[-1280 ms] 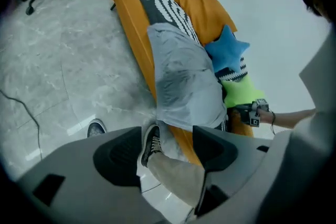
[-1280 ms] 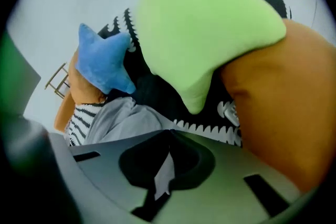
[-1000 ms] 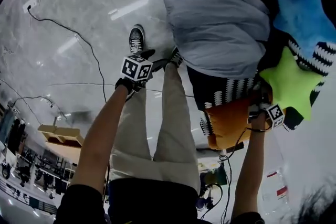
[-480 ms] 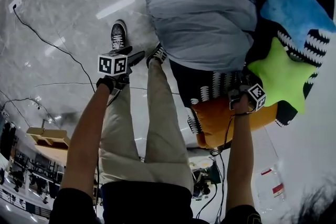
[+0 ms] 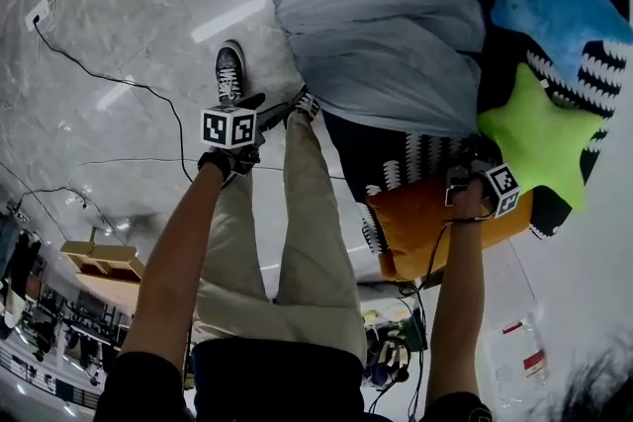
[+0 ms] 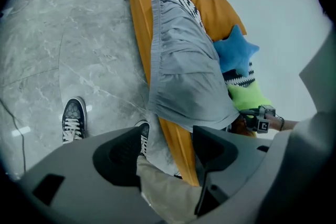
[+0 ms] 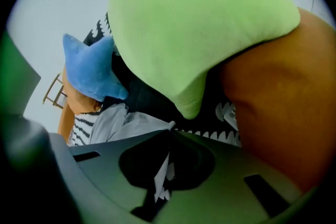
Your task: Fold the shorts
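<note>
The right gripper (image 7: 169,131) has just closed on the shorts (image 5: 386,35) corner edge; the left gripper (image 6: 168,137) hangs open above bare floor (image 5: 109,15).

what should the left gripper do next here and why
Probably carry the left gripper across to the nearest corner of the grey shorts and close there. Its jaws stand open and empty above the person's leg, off the fabric, while the right gripper looks shut on the other near corner.
</note>
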The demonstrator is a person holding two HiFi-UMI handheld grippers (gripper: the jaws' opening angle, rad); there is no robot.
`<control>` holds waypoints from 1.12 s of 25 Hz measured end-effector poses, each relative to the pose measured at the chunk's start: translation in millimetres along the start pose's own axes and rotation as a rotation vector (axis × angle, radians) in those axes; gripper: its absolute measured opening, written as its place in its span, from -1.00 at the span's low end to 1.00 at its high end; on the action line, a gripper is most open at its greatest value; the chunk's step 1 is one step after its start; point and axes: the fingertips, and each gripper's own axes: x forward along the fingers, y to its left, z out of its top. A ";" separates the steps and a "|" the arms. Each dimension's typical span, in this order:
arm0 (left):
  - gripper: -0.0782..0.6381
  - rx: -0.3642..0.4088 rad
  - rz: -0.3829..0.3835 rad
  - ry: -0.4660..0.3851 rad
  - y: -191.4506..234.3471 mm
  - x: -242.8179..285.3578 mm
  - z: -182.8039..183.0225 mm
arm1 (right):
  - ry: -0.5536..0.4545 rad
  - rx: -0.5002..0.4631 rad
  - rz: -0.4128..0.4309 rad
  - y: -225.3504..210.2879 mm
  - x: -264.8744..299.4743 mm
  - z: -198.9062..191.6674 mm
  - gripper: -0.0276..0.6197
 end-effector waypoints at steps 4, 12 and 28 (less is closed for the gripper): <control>0.13 0.071 0.004 0.040 -13.3 4.6 -4.6 | -0.056 0.004 -0.033 -9.7 -28.8 29.8 -0.86; 0.16 0.191 -0.031 0.096 -27.9 58.2 -9.7 | -0.051 -0.038 -0.028 -18.5 -28.9 56.0 -0.86; -0.70 0.011 -0.258 -0.014 -34.8 46.7 4.0 | 0.008 -0.135 -0.001 -5.4 -18.3 55.6 -0.86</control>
